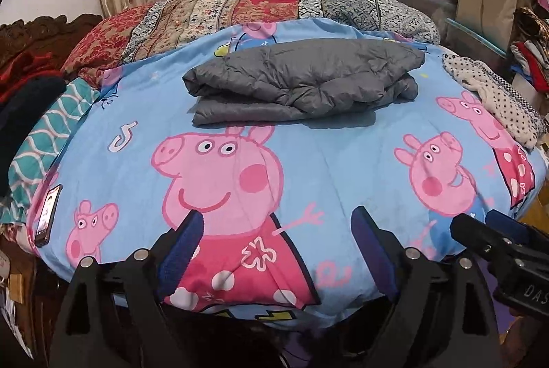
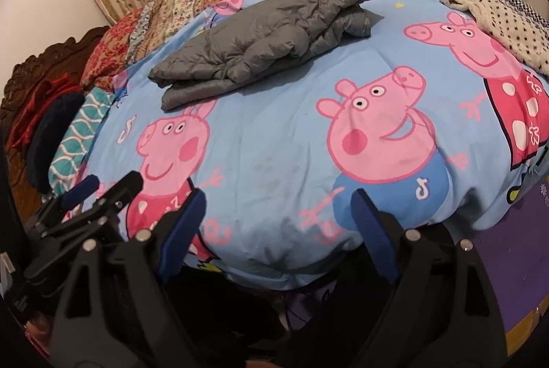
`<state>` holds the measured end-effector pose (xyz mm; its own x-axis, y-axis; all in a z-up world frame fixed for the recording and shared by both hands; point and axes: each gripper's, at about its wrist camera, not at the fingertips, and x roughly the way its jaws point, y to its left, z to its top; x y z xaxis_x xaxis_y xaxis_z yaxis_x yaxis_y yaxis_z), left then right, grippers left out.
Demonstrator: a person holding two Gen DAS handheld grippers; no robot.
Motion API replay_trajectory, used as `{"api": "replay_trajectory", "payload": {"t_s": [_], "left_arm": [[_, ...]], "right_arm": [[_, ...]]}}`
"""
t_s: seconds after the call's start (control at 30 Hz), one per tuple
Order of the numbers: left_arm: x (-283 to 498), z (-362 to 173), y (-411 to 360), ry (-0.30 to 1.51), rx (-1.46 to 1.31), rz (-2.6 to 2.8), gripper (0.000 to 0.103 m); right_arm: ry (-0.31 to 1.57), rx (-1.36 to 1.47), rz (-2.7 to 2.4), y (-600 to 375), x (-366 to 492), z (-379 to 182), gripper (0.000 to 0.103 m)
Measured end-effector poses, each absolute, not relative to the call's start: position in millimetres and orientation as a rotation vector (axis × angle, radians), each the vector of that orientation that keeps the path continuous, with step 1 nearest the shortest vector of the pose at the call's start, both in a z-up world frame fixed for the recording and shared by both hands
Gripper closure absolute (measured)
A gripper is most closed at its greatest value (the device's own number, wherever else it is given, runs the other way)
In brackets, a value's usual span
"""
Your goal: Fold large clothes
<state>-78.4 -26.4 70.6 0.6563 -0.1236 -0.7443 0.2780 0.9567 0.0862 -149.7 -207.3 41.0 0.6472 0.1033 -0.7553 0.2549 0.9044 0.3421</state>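
A grey puffy jacket [image 1: 305, 79] lies folded in a flat bundle on the blue cartoon-pig bedspread [image 1: 343, 162], toward the far side of the bed. It also shows in the right wrist view [image 2: 260, 42]. My left gripper [image 1: 278, 223] is open and empty, held above the bed's near edge, well short of the jacket. My right gripper [image 2: 278, 206] is open and empty too, beside the left one at the near edge. The right gripper shows at the right of the left wrist view [image 1: 497, 237].
A patterned quilt [image 1: 240, 7] lies at the far side under a curtain. A white dotted garment [image 1: 494, 93] lies at the right edge of the bed. A phone [image 1: 48, 213] rests at the left edge. Clothes are piled left and right of the bed.
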Motion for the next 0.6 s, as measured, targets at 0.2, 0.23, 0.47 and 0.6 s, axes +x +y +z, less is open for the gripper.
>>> {"api": "replay_trajectory", "payload": {"t_s": [0.2,0.23,0.47,0.6], "left_arm": [[-79.0,69.3,-24.8,0.834,0.194,-0.216,0.040],[-79.2,69.2,-25.0,0.835,0.194,-0.216,0.040],[-78.7,69.8,-20.5,0.848,0.176,-0.214,0.040],[-77.5,70.3,-18.9,0.848,0.174,-0.206,0.040]], "right_arm": [[0.869,0.446,-0.094,-208.4,-149.0,40.9,0.020],[0.871,0.445,-0.093,-208.4,-148.6,40.9,0.020],[0.861,0.413,-0.099,-207.3,-147.8,45.8,0.020],[0.843,0.374,-0.116,-203.5,-149.3,52.5,0.020]]}}
